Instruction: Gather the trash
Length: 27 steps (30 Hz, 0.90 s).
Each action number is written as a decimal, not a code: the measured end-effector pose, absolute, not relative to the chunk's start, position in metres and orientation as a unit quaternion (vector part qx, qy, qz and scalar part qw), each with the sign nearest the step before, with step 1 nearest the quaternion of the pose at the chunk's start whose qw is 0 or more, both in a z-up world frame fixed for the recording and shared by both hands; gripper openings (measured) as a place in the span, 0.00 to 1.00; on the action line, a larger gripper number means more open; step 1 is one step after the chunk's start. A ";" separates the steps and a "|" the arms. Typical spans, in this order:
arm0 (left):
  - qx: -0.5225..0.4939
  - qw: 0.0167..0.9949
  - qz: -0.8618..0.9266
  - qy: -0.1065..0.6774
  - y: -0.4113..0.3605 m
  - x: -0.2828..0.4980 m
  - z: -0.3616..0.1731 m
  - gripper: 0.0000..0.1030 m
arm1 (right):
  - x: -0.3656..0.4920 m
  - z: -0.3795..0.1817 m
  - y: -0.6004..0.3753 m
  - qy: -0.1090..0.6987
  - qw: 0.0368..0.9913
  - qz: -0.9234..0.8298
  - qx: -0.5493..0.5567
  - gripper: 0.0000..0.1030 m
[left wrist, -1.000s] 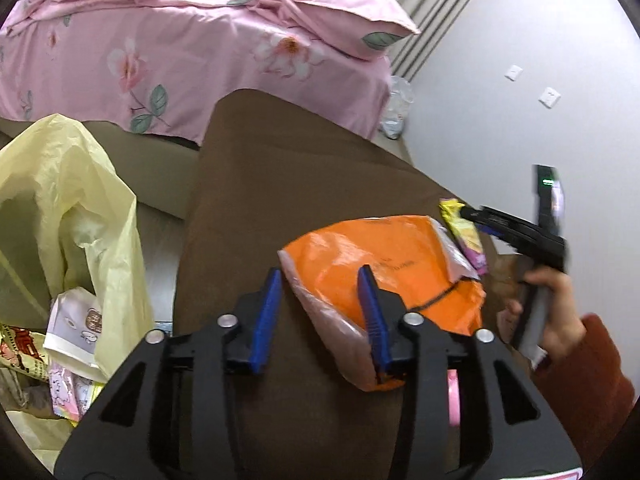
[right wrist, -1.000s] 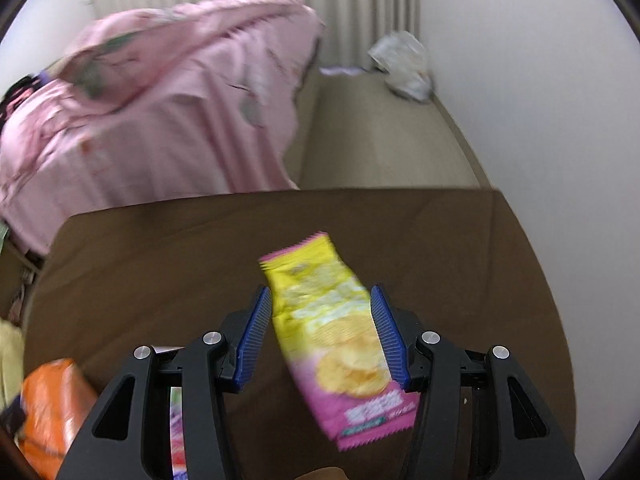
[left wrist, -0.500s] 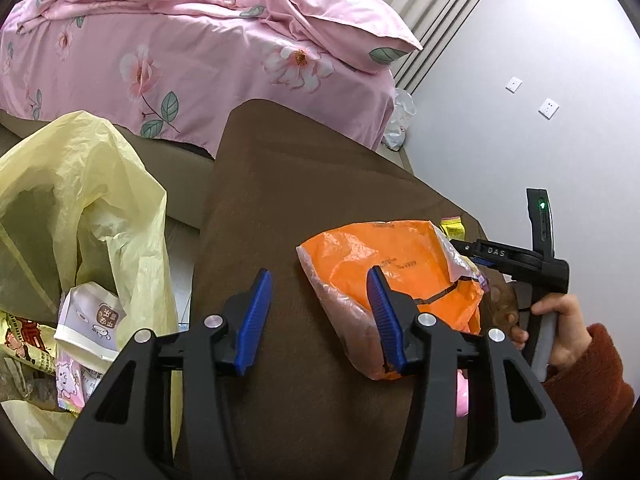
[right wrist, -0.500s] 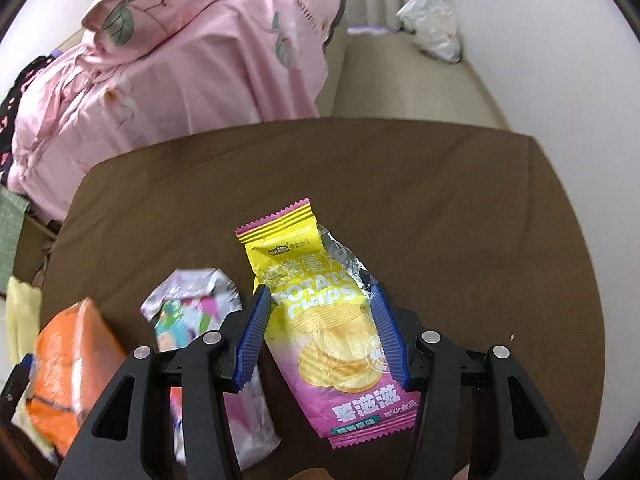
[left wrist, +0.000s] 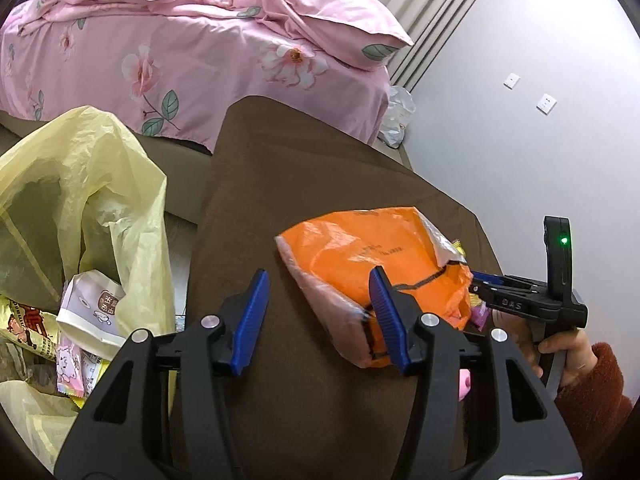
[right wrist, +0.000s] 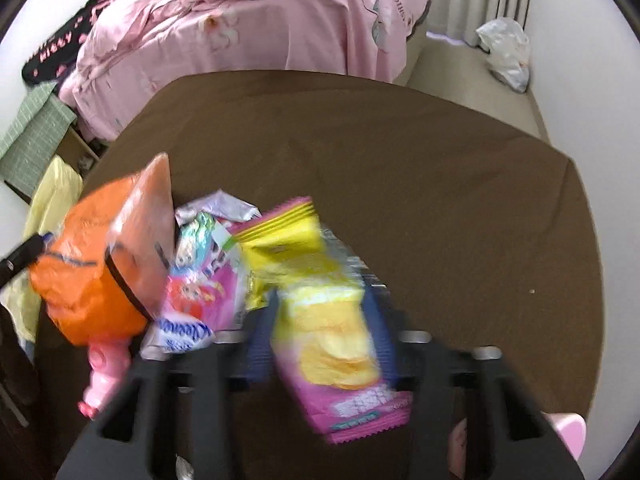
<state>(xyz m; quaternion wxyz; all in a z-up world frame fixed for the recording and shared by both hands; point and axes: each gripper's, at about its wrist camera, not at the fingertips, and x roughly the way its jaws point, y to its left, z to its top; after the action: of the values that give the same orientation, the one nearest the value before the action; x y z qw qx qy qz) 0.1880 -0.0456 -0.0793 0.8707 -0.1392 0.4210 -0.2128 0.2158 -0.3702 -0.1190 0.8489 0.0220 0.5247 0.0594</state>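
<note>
An orange snack bag (left wrist: 376,264) lies on the brown table (left wrist: 288,184). My left gripper (left wrist: 318,316) is open just in front of it, its right finger against the bag's near edge. My right gripper (right wrist: 320,340) is blurred, and the yellow and pink potato chip packet (right wrist: 320,312) sits between its fingers. Whether the fingers press on the packet does not show. In the right wrist view the orange bag (right wrist: 100,264) lies at the left, with a pink and white wrapper (right wrist: 200,280) beside it. The right gripper also shows in the left wrist view (left wrist: 480,280).
A yellow trash bag (left wrist: 80,200) with several wrappers inside hangs open left of the table. A pink bed (left wrist: 192,52) stands behind the table. A white plastic bag (right wrist: 506,52) lies on the floor by the wall. A pink toy (right wrist: 104,372) lies under the orange bag.
My right gripper has moved left towards the orange bag, with the chip packet still between its fingers. My left gripper has drawn back slightly and stays open.
</note>
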 end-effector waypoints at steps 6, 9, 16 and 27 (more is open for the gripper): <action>-0.129 0.872 -0.214 0.420 -0.050 0.182 -0.077 0.48 | 0.189 -0.101 -0.376 0.486 0.871 0.066 0.029 0.06; -0.127 0.873 -0.213 0.421 -0.052 0.181 -0.077 0.48 | 0.177 -0.093 -0.380 0.465 0.881 0.079 0.045 0.10; -0.124 0.873 -0.214 0.421 -0.052 0.178 -0.077 0.52 | 0.157 -0.102 -0.374 0.476 0.873 0.108 -0.007 0.54; -0.122 0.872 -0.213 0.424 -0.053 0.176 -0.076 0.52 | 0.147 -0.105 -0.369 0.484 0.870 0.092 -0.033 0.34</action>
<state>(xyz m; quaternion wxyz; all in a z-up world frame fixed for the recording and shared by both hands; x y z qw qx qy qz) 0.1764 -0.0535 -0.0761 0.8716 -0.1219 0.4243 -0.2130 0.1470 -0.3686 -0.1054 0.8697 -0.0328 0.4838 0.0918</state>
